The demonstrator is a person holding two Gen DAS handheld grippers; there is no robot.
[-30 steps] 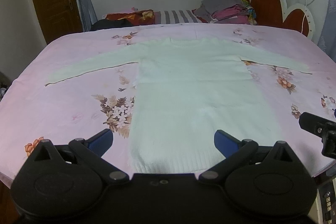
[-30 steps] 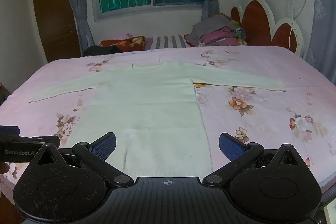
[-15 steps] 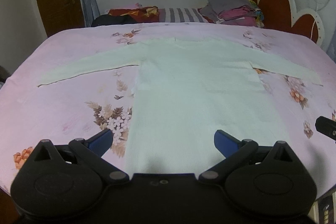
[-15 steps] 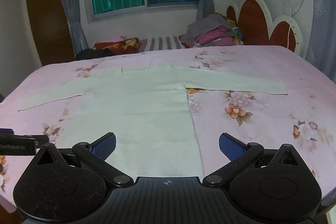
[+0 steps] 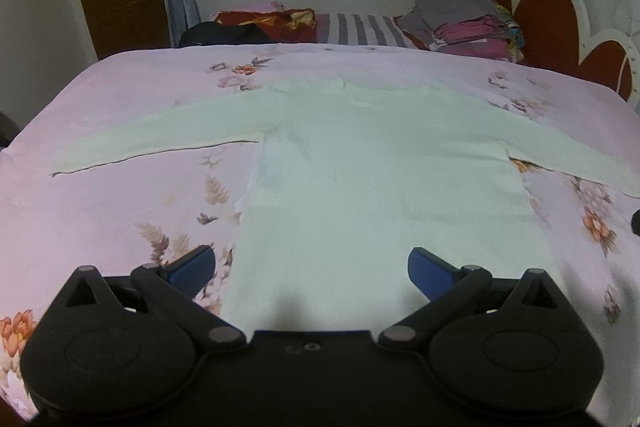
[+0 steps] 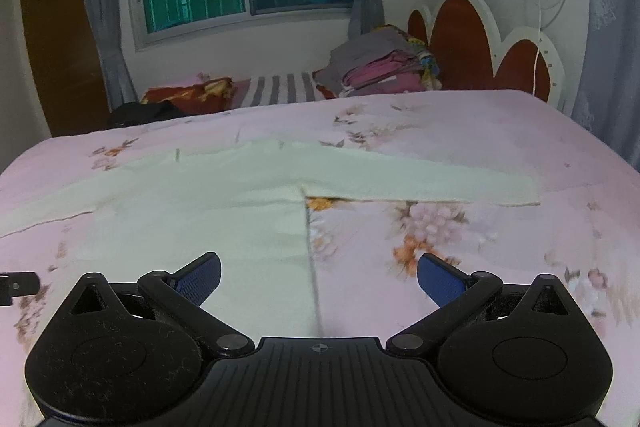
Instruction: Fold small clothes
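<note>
A pale cream long-sleeved sweater (image 5: 380, 163) lies flat on the pink floral bed sheet (image 5: 140, 107), both sleeves spread out sideways. My left gripper (image 5: 312, 267) is open and empty, low over the sweater's lower left part. My right gripper (image 6: 318, 273) is open and empty, over the sweater's (image 6: 208, 211) right side seam. The right sleeve (image 6: 420, 179) stretches out to the right ahead of it. A tip of the left gripper shows at the left edge of the right wrist view (image 6: 18, 285).
A stack of folded clothes (image 5: 464, 23) sits at the far right by the red and white headboard (image 5: 552, 11). A red cushion (image 5: 272, 21), a striped cloth and a dark garment (image 5: 220, 33) lie beyond the far edge of the bed. A window with curtains is behind.
Both grippers have moved forward over the bed and lower toward the sweater. The hem has gone out of view beneath them. Both jaws stay open.
</note>
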